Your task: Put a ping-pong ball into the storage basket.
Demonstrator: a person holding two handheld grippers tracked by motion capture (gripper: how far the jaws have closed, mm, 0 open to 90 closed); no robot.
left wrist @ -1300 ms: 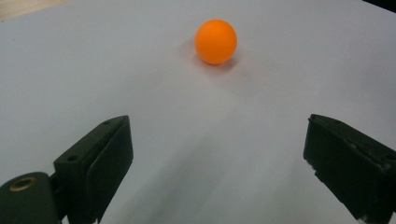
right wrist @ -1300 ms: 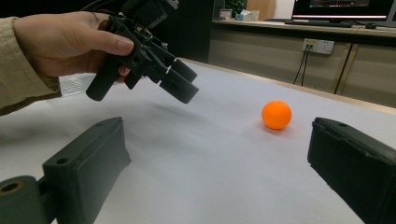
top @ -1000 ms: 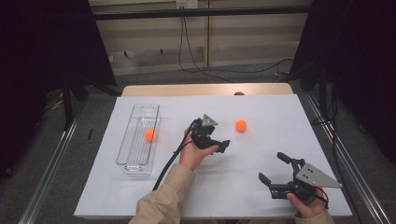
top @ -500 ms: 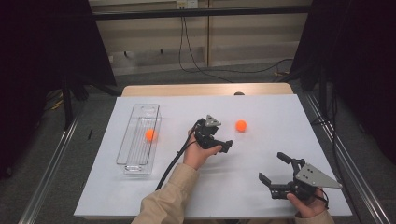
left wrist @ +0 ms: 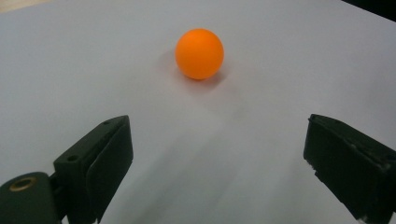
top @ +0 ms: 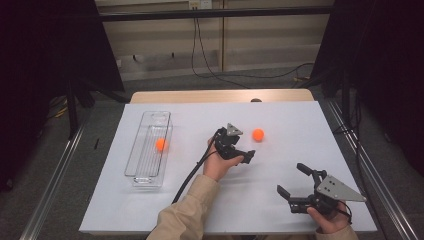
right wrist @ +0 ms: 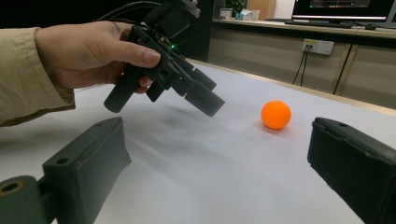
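So far one orange ball (top: 160, 144) sits in the clear tray (top: 142, 172) (left edge); second ball (top: 258, 134) mid-surface, untouched; left gripper (top: 245, 154) and right gripper (top: 295, 181) jaws spread, empty.

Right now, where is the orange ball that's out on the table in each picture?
High view: the loose orange ball lies on the white table, just right of the left gripper.
Left gripper view: the ball sits top middle, ahead of the open fingers.
Right gripper view: the ball is right of centre.
Shared landmark: the left gripper near the ball.
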